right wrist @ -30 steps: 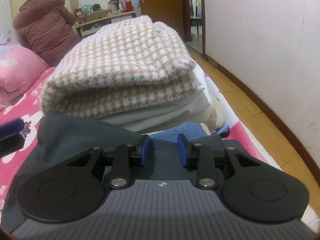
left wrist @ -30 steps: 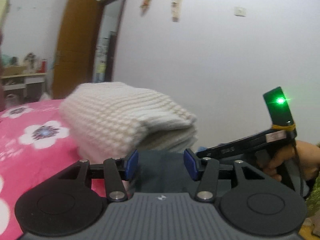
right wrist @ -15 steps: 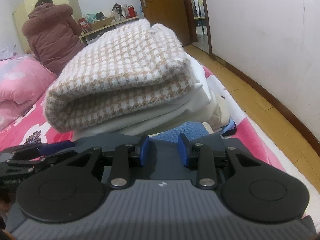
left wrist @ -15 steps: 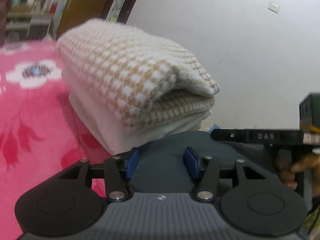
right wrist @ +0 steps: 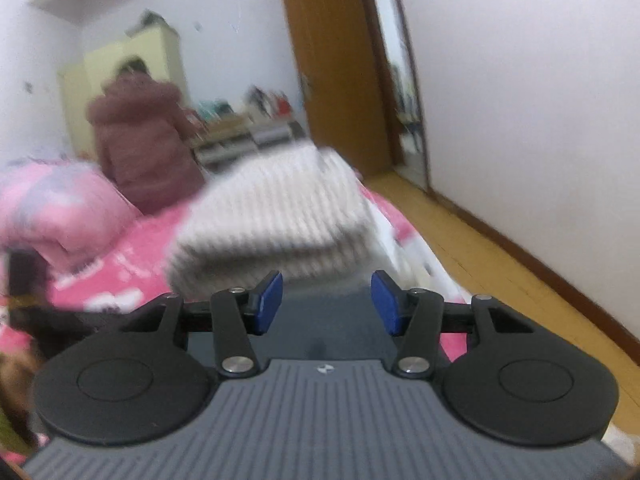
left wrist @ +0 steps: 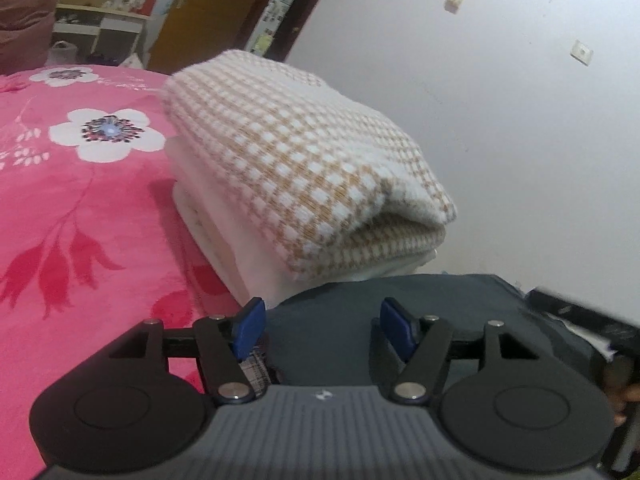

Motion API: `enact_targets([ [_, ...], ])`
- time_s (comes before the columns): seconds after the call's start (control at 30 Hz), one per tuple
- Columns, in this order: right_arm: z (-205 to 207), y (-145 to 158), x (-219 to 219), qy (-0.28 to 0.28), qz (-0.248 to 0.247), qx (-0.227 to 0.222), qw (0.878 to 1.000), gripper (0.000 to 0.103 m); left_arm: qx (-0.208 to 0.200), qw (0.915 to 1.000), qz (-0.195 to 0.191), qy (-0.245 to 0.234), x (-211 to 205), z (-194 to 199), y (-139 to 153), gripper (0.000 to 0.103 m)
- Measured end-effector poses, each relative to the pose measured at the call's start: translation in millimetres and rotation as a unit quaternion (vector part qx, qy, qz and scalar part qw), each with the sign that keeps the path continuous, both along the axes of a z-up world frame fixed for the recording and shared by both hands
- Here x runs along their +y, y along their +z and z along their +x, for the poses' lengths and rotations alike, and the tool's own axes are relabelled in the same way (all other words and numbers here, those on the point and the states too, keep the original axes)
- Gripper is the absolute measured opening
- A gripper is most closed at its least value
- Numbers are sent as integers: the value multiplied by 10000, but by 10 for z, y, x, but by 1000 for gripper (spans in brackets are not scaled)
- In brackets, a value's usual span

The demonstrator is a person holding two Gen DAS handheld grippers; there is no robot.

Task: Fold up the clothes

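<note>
Both tongs, left (left wrist: 322,326) and right (right wrist: 326,304), have just been opening, released above the dark grey garment (left wrist: 360,320); soft, light, limp; grasp its near-edge corners at lower frame.

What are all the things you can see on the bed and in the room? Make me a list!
Checked knit: one, tan and white, folded, top of the stack.
White clothes: folded, under the knit; count unclear.
Dark grey garment: one, flat in front of the stack, under both grippers.
Bedcover: one, pink with white flowers.
Pillow: one, pink, far end of the bed.
Door: one, brown, far wall.
Shelf: one, pale, cluttered.
Person in maroon coat: one, by the cabinet.
Left gripper: open, empty.
Right gripper: open, empty.
</note>
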State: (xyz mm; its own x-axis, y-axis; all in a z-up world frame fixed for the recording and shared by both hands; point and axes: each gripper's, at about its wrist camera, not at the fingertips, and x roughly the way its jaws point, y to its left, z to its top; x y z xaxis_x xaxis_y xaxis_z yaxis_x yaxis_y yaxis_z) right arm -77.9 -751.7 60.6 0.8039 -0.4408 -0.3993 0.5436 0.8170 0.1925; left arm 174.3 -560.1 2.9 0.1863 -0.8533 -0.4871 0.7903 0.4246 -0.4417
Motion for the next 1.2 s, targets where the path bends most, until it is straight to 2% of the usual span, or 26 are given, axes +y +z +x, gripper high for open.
enact_targets([
  [0.07,16,-92,-95,-343,51,246,9991,36,-47,10000,-21,29,85,-29,66,65],
  [0.2,-484,170,-54,-690,207,-1023,9921,36,-694,9972,-131,-242,351,-266,294,69],
  [0.27,-780,270,135,-760,-56,-1346,9880,36,-1061,9926,-90,-583,429,-471,371,70],
  [0.3,-876,263,228,-724,-134,-1348,9881,36,-1247,9892,-54,-773,459,-584,398,70],
  [0.37,-1043,196,429,-592,-269,-1249,9900,36,-1647,9787,74,-1221,487,-857,396,71],
  [0.47,-1150,-30,677,-509,-573,-759,9942,36,-2421,9525,328,-1818,491,-1311,297,75],
  [0.53,-1114,-190,726,-544,-652,-386,9956,36,-2900,9346,525,-1993,469,-1543,195,78],
  [0.57,-1081,-264,706,-663,-673,-190,9953,36,-3041,9300,584,-1980,479,-1605,180,78],
  [0.63,-1039,-285,724,-951,-749,14,9926,36,-3124,9296,611,-1860,570,-1652,241,78],
  [0.73,-1205,-77,834,-1183,-712,-467,9893,37,-3205,9312,532,-1651,801,-1685,360,82],
  [0.8,-1410,68,1054,-1162,-719,-814,9873,44,-3105,9385,347,-1472,1061,-1696,454,94],
  [0.87,-1624,113,1293,-1061,-679,-966,9873,60,-2789,9510,196,-1321,1338,-1713,506,97],
  [0.97,-1788,27,1738,-847,-370,-1002,9907,79,-2316,9669,65,-1072,1701,-1763,542,103],
  [1.03,-1863,-104,1996,-696,-32,-919,9933,87,-2065,9744,223,-861,1848,-1818,529,103],
  [1.1,-1840,-286,2244,-682,258,-775,9943,88,-1854,9801,348,-616,1983,-1863,516,103],
  [1.13,-1812,-373,2367,-707,375,-678,9945,95,-1753,9825,389,-485,2052,-1885,510,103],
  [1.2,-1789,-524,2591,-794,492,-402,9948,97,-1575,9861,462,-279,2196,-1920,514,103],
])
